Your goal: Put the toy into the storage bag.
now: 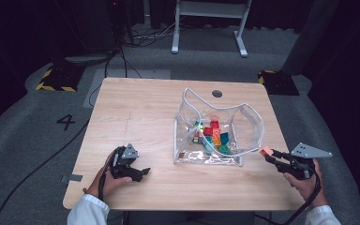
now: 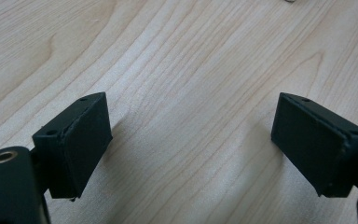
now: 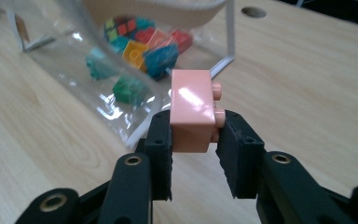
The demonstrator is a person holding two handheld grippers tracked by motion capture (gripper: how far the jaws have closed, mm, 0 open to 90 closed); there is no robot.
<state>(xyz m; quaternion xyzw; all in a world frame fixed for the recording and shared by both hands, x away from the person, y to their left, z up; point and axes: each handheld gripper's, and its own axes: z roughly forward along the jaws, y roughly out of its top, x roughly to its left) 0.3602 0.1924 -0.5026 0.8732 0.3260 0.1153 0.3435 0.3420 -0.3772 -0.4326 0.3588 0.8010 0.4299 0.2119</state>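
Between my right gripper's (image 3: 193, 140) jaws I am pinching a pink brick (image 3: 193, 111), studs facing sideways, hovering just off the 3 o'clock edge of the clear bag (image 1: 253, 126). Coloured bricks (image 1: 212, 135) are lying inside that open bag, mid-table. Over at 8 o'clock my left gripper (image 2: 191, 140) is resting on the wooden table (image 1: 140, 108), jaws spread wide, holding nothing.
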